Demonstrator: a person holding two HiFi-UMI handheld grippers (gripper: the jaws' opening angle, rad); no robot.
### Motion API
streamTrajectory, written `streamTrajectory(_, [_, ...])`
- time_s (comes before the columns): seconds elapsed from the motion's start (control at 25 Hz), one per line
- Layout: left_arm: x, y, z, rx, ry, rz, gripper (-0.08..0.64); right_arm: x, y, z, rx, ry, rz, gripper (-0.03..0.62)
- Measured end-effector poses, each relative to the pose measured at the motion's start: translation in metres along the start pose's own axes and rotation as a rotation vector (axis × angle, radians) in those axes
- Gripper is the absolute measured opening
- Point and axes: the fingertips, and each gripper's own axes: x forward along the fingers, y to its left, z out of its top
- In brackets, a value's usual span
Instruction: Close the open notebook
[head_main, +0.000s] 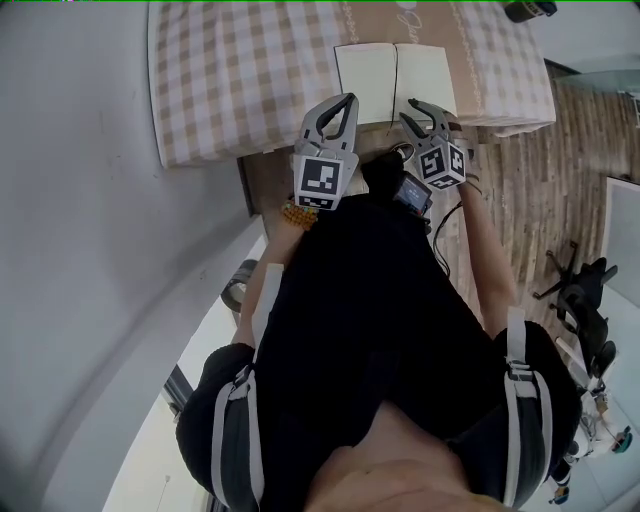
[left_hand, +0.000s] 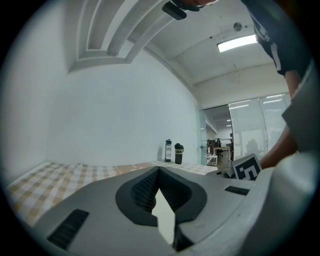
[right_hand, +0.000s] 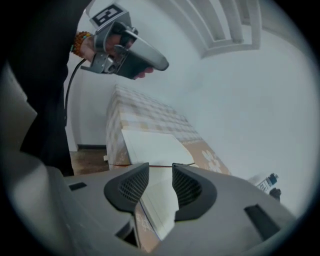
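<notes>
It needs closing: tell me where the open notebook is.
Head view, top centre: the open notebook lies on the checked cloth at its near edge, just ahead of the right gripper.

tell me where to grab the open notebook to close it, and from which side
Take the right page by its near edge, coming from the near side, where the open right gripper hovers. The notebook lies flat with its spine pointing away, so that page should fold over the left page.

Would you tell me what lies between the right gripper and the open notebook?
Nothing. In the right gripper view, the right gripper is open, and the notebook shows directly through the gap between its jaws, unobstructed.
</notes>
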Motion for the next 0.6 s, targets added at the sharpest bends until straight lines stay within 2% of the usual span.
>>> streamTrajectory(0.24, [0.001,-0.002,-0.002,-0.001,0.002,-0.002,0.005,0.012,0.021,-0.003,-0.193,0.043,0.090,0.189])
streamTrajectory(0.6, [0.002,-0.002,-0.006,-0.003,0.006,-0.003,0.005,0.016,0.029,-0.001,-0.271,0.045,0.118,0.187])
